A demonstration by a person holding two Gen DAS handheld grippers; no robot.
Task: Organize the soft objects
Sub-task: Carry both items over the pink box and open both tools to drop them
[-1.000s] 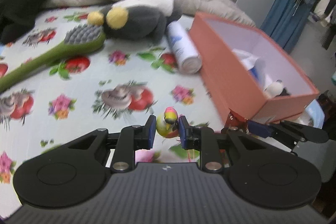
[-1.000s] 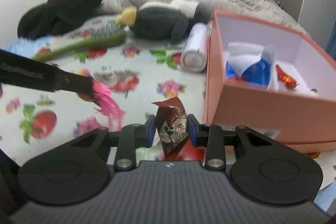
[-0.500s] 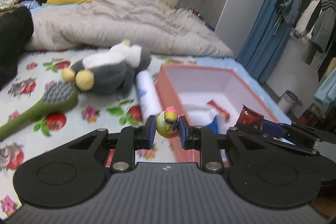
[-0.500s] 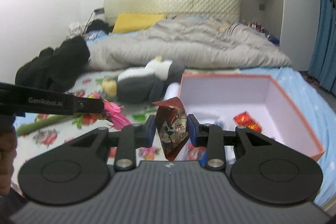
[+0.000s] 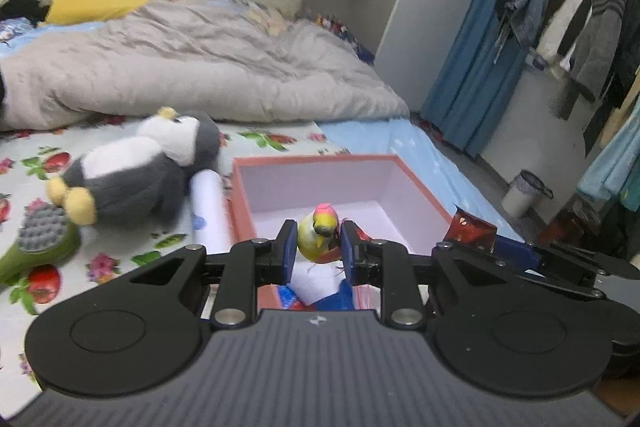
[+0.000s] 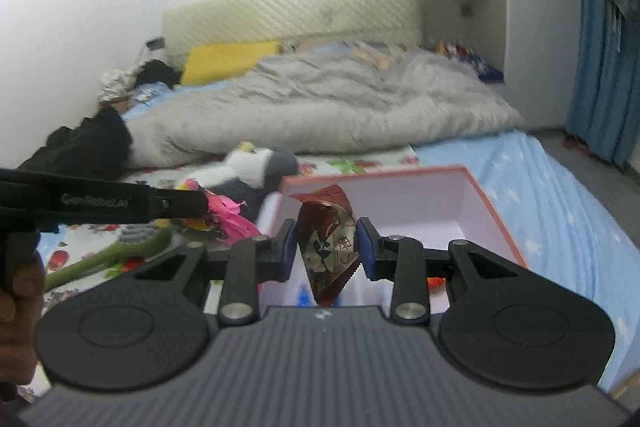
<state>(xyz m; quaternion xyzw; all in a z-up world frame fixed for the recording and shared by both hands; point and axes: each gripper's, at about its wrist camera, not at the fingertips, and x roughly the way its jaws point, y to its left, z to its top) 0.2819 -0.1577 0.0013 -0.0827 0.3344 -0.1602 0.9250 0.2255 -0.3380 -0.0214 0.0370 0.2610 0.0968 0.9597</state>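
Fingers (image 5: pixel 291 247) of left gripper (image 5: pixel 319 246) clamp bird toy (image 5: pixel 317 235); right gripper (image 6: pixel 327 242) clamps snack packet (image 6: pixel 330 239).
Both held upright over the pink box (image 5: pixel 320 160) on the bed (image 5: pixel 120 259).

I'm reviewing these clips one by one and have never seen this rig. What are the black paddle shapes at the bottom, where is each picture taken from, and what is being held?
There is no robot here. A person holds a two-finger gripper in each hand, and each gripper carries a wide-angle camera looking forward along its fingers. The black shapes at the bottom of each picture are that gripper's own body.

The left wrist view shows the left gripper shut on a small toy bird with a yellow body and pink head. The right wrist view shows the right gripper shut on a dark red snack packet.

Both are held over an open pink box on a bed with a floral sheet. Beside the box lie a plush penguin, a white cylinder and a green brush. A grey duvet lies behind them.
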